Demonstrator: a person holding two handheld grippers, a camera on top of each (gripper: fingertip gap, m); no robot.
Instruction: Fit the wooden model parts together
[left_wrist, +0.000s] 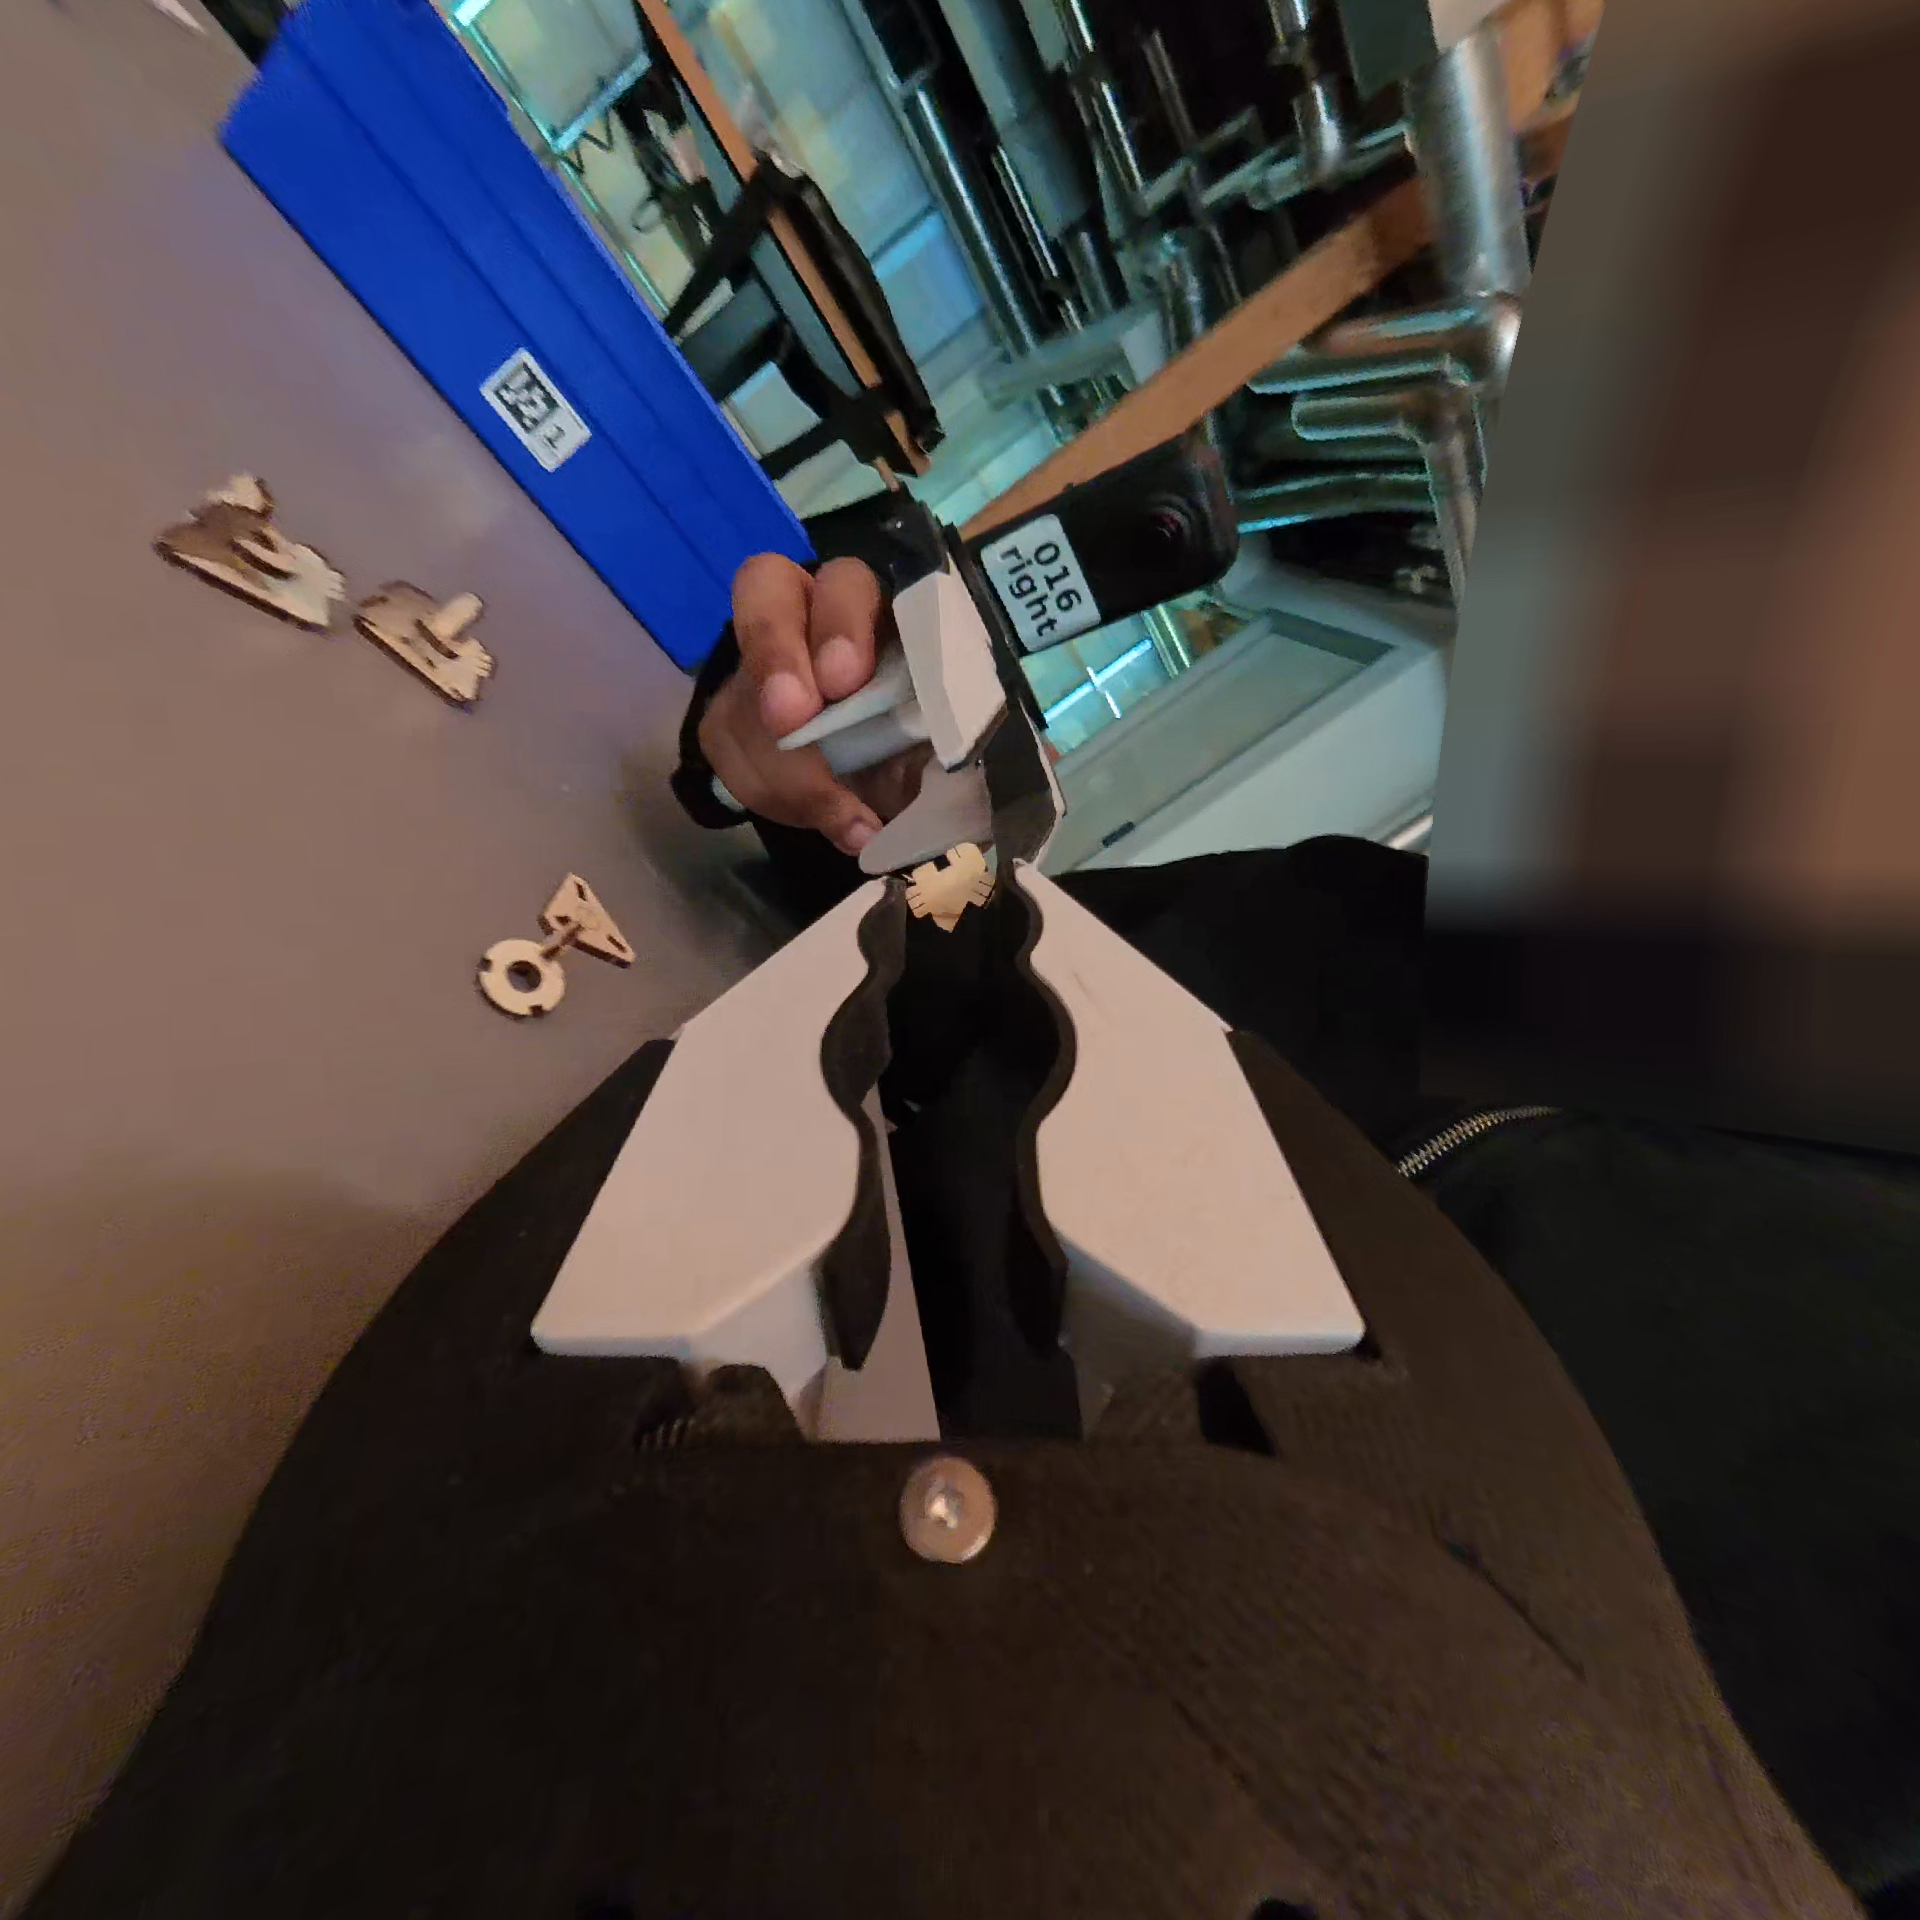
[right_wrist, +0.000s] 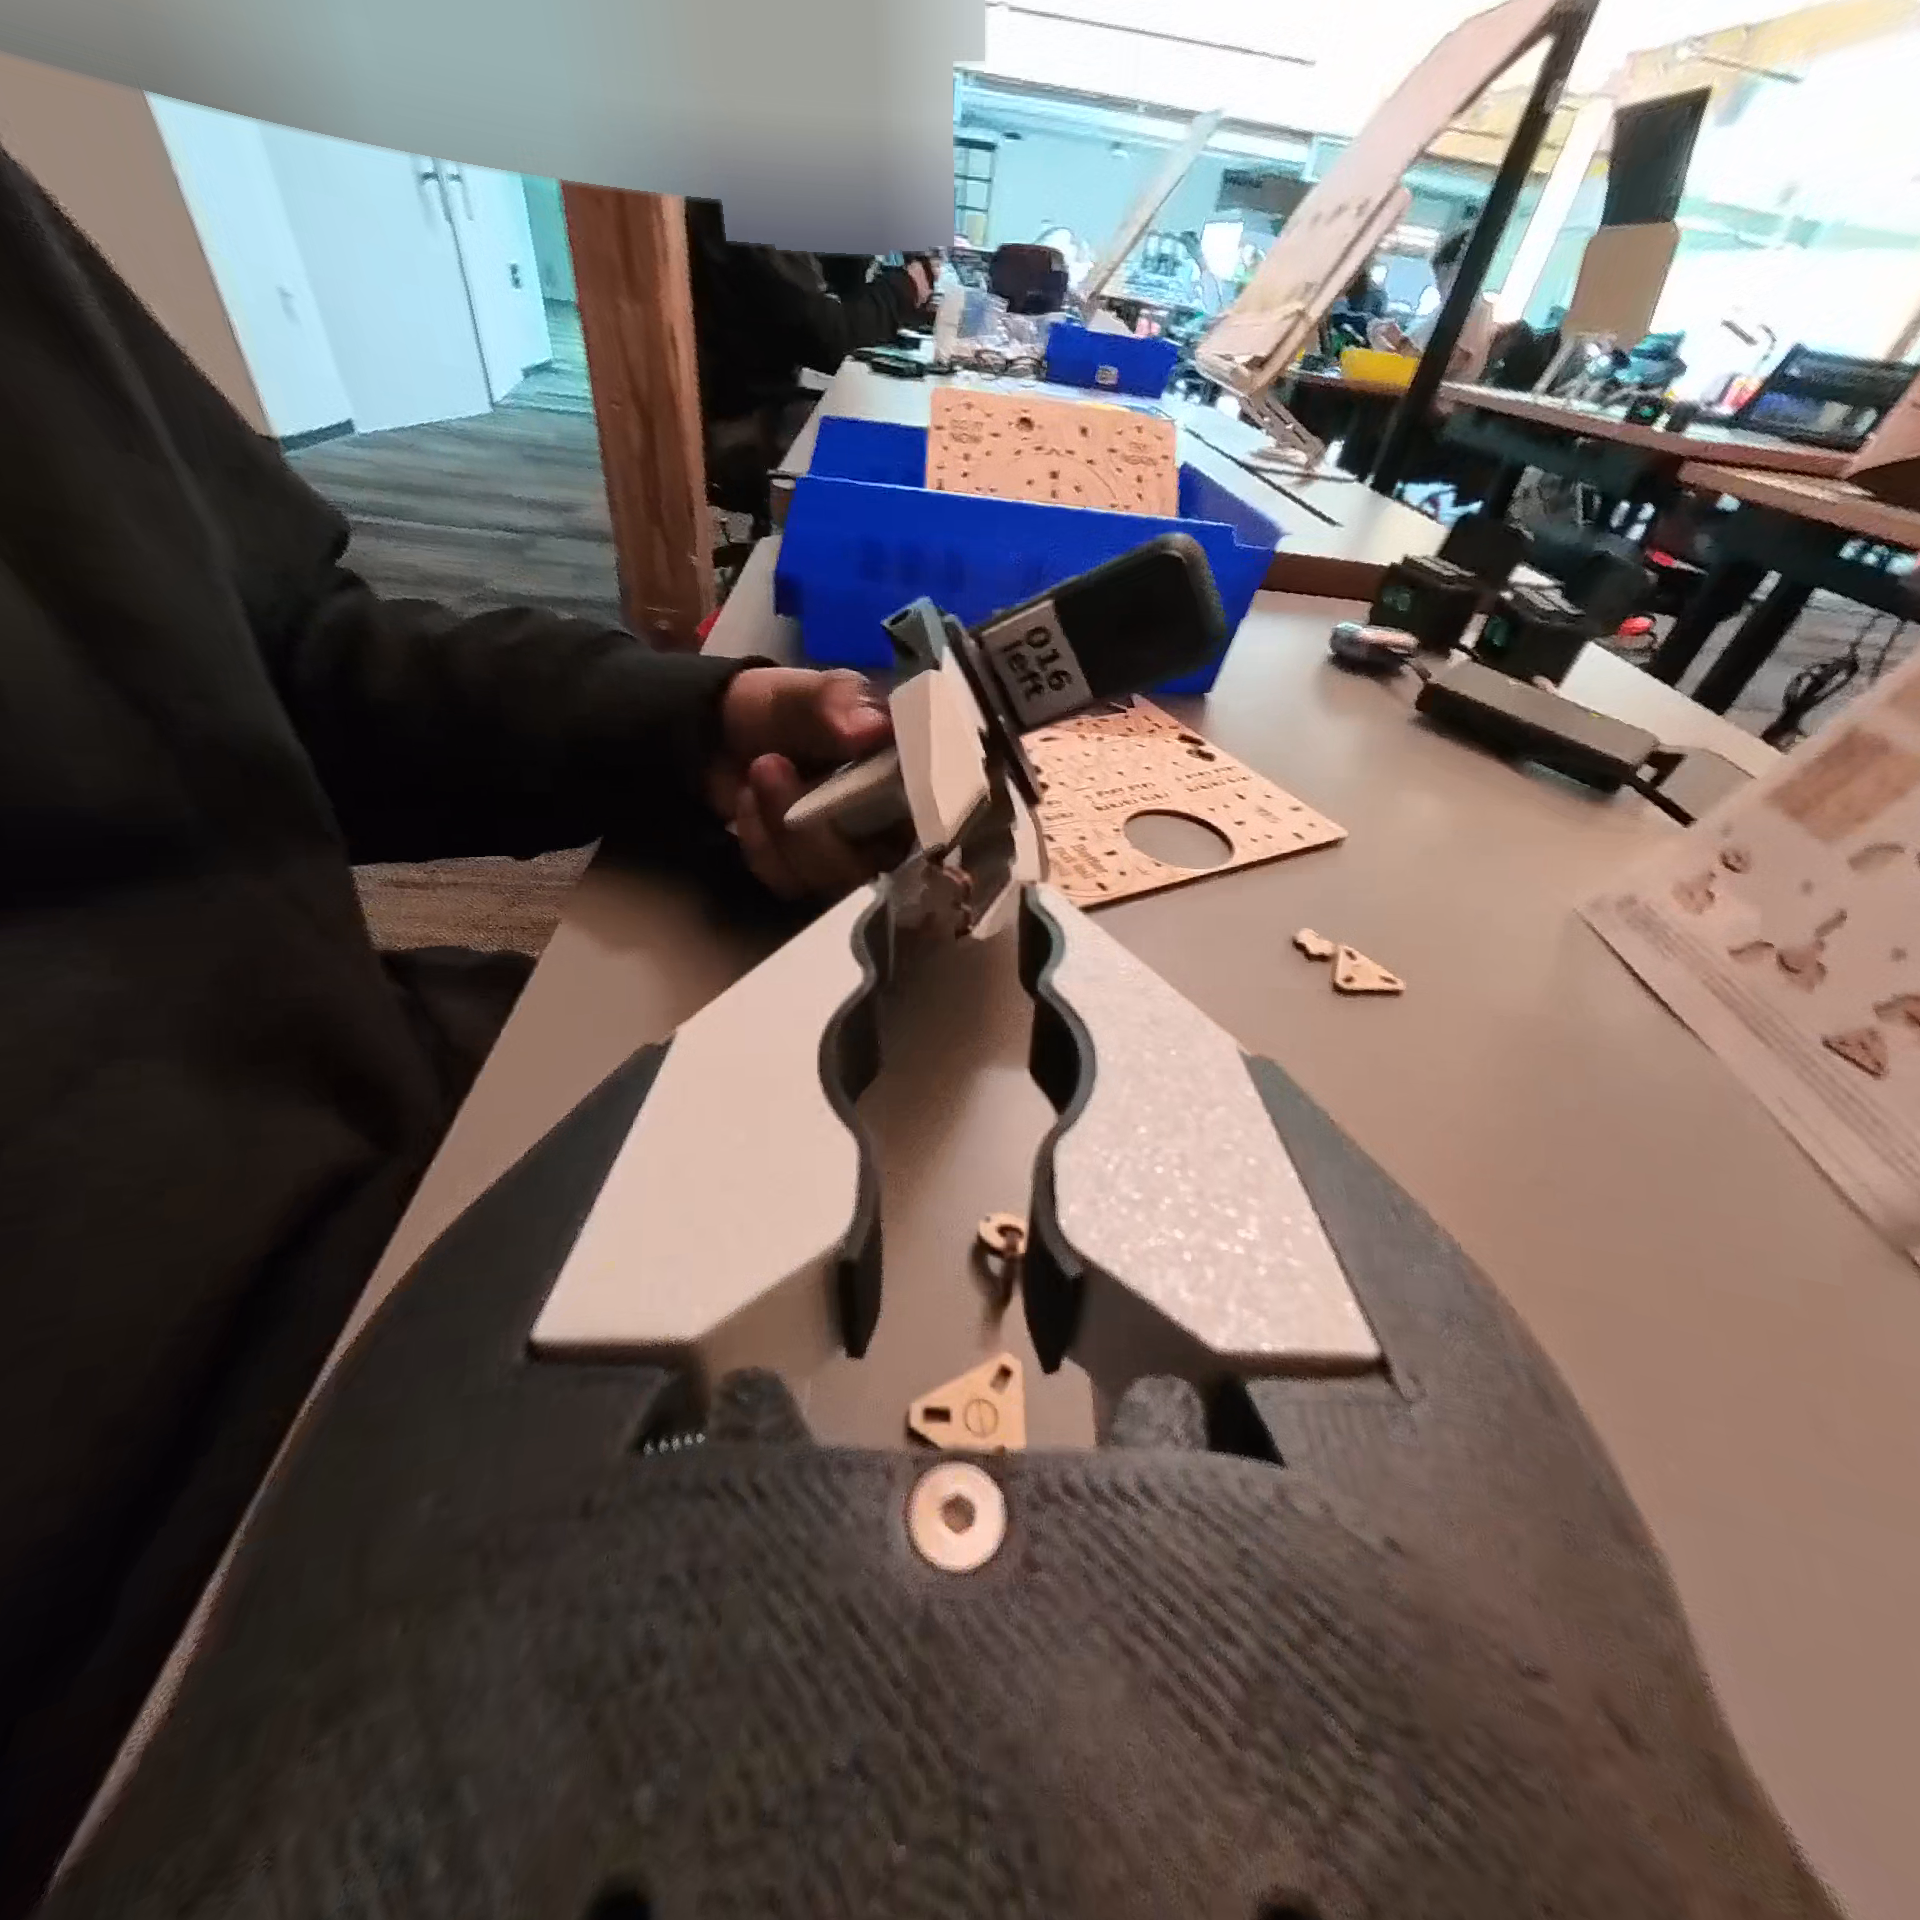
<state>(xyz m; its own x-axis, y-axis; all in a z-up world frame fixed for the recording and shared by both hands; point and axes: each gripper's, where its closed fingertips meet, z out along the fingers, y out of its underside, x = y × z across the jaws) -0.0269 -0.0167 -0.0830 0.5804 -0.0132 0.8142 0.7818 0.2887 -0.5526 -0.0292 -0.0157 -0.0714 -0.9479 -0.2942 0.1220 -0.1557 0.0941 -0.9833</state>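
Here we count two grippers meeting tip to tip off the tabletop's (right_wrist: 1455, 1091) near edge — left gripper (left_wrist: 951, 883) and right gripper (right_wrist: 951, 914) sharing one small wooden piece (left_wrist: 951, 894); whose pads actually clench it we cannot tell. Four loose wooden pieces (right_wrist: 1351, 971) lie mid-table.

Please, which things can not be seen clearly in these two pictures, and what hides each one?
- Small wooden piece: left wrist view, its top is covered by the right gripper; right wrist view, motion blur.
- Ring-shaped wooden part: right wrist view, half hidden behind a jaw.
- Printed sheet: right wrist view, cut off by the edge.
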